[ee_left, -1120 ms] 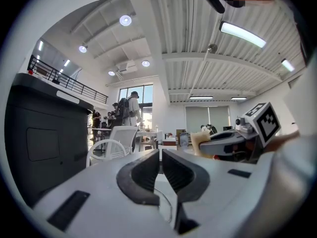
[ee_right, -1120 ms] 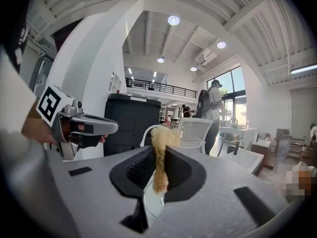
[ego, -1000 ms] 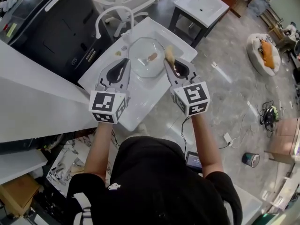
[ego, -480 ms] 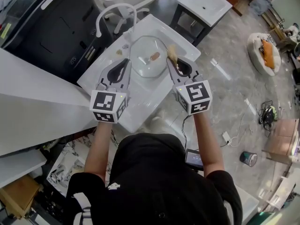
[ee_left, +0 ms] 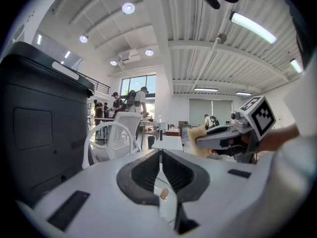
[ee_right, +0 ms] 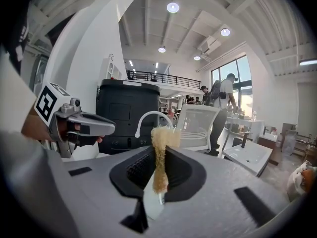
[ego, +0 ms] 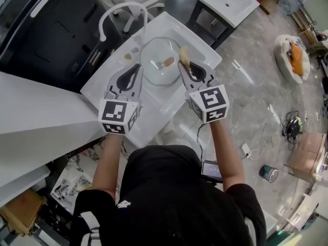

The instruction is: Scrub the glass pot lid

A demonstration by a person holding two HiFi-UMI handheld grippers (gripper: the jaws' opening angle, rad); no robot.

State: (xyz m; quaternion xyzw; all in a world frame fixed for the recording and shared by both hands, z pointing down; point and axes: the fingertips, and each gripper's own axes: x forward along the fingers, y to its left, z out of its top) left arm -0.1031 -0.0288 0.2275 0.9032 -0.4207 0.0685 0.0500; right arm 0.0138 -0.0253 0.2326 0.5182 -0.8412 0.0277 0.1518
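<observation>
Head view: glass lid (ego: 156,68) flat in sink (ego: 154,111). Right gripper (ego: 181,64) fingers pinching sponge (ego: 183,55) by lid edge; left gripper (ego: 138,66) fingers pressed together, empty. Best now: steady rim with left, press sponge flat, circle.

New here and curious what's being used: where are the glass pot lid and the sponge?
glass pot lid (ego: 154,72): head view, on its clear glass dome.
sponge (ee_right: 159,162): right gripper view, middle of its squeezed strip.

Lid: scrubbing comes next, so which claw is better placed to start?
Right. The right claw grips the sponge by the lid's rim; the left claw is shut, empty.
</observation>
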